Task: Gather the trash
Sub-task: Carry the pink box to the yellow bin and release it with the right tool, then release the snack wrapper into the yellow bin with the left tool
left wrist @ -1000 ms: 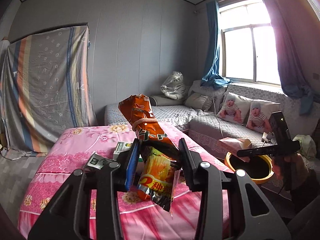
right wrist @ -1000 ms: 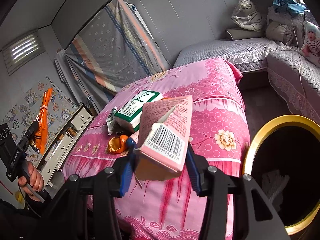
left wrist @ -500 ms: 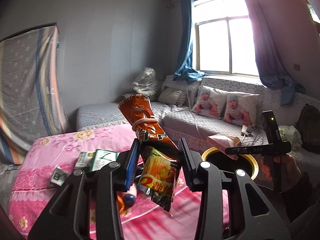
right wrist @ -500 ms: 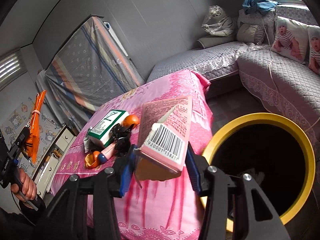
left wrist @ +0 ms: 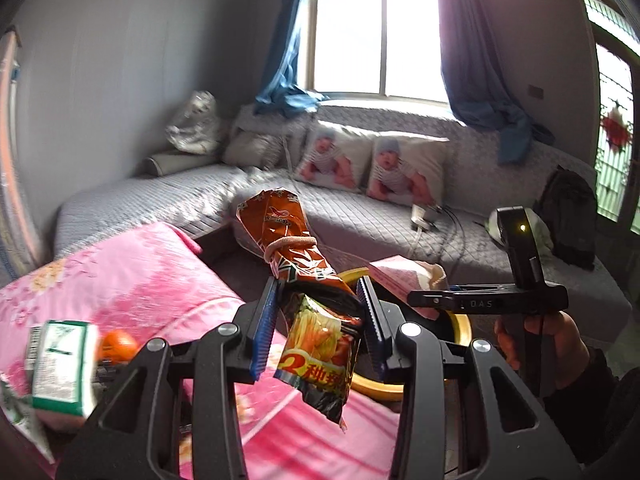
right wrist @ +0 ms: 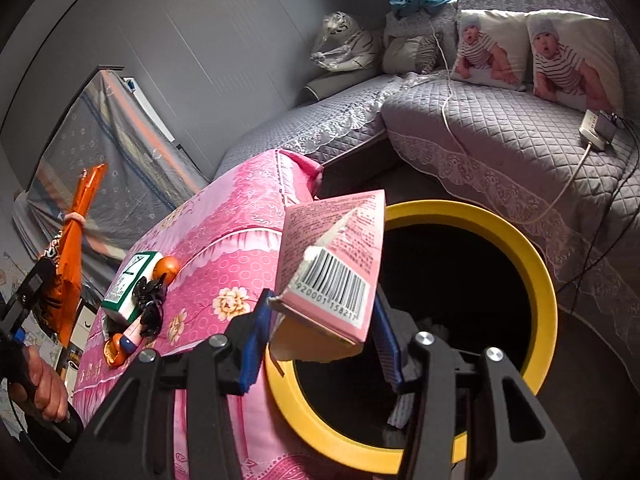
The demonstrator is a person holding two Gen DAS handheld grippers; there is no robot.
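Between the pads of your left gripper [left wrist: 318, 320] hangs an orange snack bag [left wrist: 304, 280], clamped at its crumpled middle; a rubber band cinches its neck above the jaws. It looks light, limp and slick, so keep hold on the bunched part. Ahead and to the right of that gripper lies the yellow-rimmed bin [left wrist: 460, 322], partly hidden. To the left of your right gripper [right wrist: 320, 336], a green box [right wrist: 130, 284], an orange fruit [right wrist: 167, 267] and small clutter remain on the pink-covered bed [right wrist: 224, 248]. That gripper is closed on a pink carton [right wrist: 332, 264] near its base; the carton seems stiff, light and crushable. Just beyond and right of it the bin [right wrist: 536, 272] opens.
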